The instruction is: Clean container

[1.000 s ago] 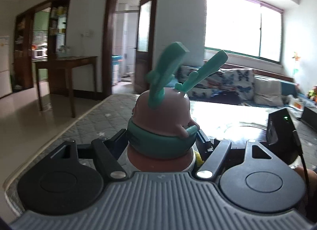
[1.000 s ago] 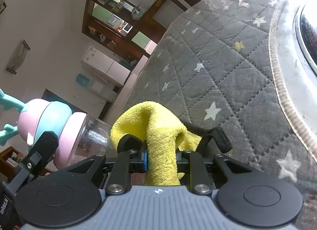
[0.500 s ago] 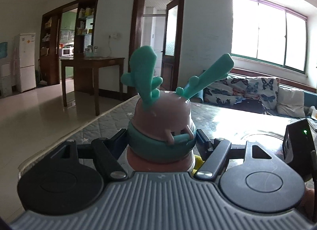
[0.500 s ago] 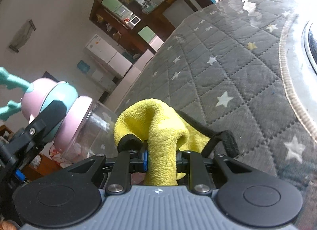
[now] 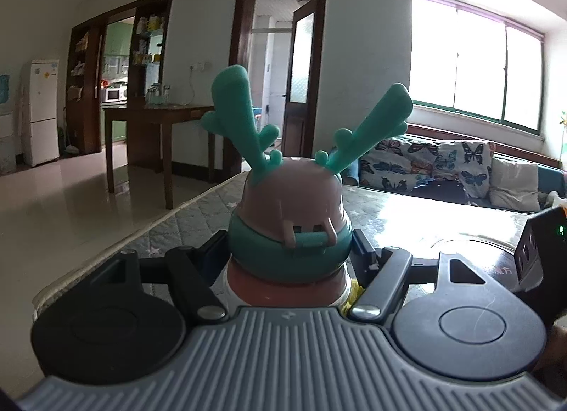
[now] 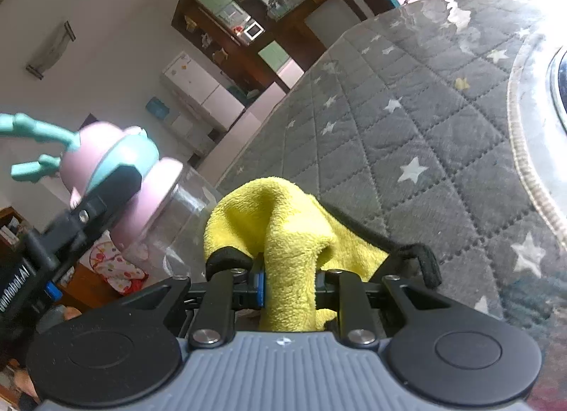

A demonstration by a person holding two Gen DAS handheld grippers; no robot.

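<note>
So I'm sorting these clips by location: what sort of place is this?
Most likely a home's living and dining room: a sofa with butterfly-print covers under a wide window, a white fridge, and a shelving unit holding a microwave.

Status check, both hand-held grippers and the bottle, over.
Left hand-held gripper shut on bottle. Right hand-held gripper shut on yellow cloth, cloth beside bottle's clear body. Nothing in the way.

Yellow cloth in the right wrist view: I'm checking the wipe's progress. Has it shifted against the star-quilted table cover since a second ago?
Yes. The yellow cloth drew back from the star-quilted table cover.
</note>
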